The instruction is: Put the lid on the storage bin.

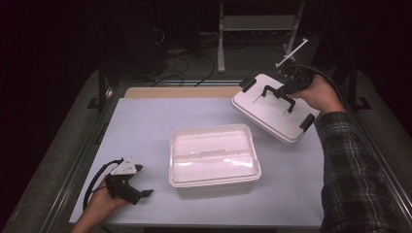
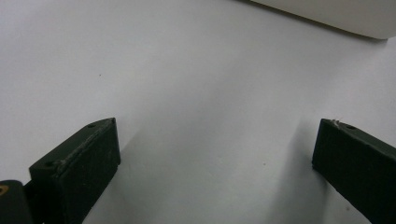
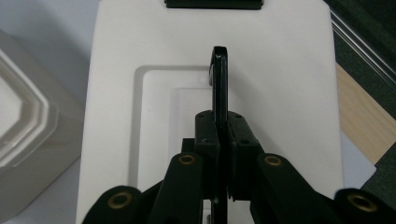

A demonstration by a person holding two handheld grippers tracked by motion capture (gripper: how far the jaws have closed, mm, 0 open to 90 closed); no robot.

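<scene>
Open white box (image 1: 214,155) sits on the pale table (image 1: 145,126), roughly mid-table; taken as the reference. Box is lidless, interior visible, with a shallow ridge across the inside. White lid (image 1: 274,109) is off the box, held up and tilted beyond the box's far-right corner, clear of it. Lid carries a black handle (image 1: 279,94) on top and black latches (image 1: 307,122) at its ends. Right gripper (image 1: 291,87) is clamped on that handle: in the right gripper view the jaws are closed tight on the thin black handle (image 3: 219,79), which runs straight up between them over the lid (image 3: 280,93), and a corner of the box (image 3: 28,130) shows at lower left. Right hand (image 1: 318,94) and plaid sleeve (image 1: 350,165) come in on the box's right side. Left gripper (image 1: 138,182) rests low by the table's near edge, left of the box's near-left corner, apart from it. Left gripper view: jaws spread wide, nothing between them, bare table (image 2: 201,102) beneath, box edge (image 2: 336,16) at top right.
</scene>
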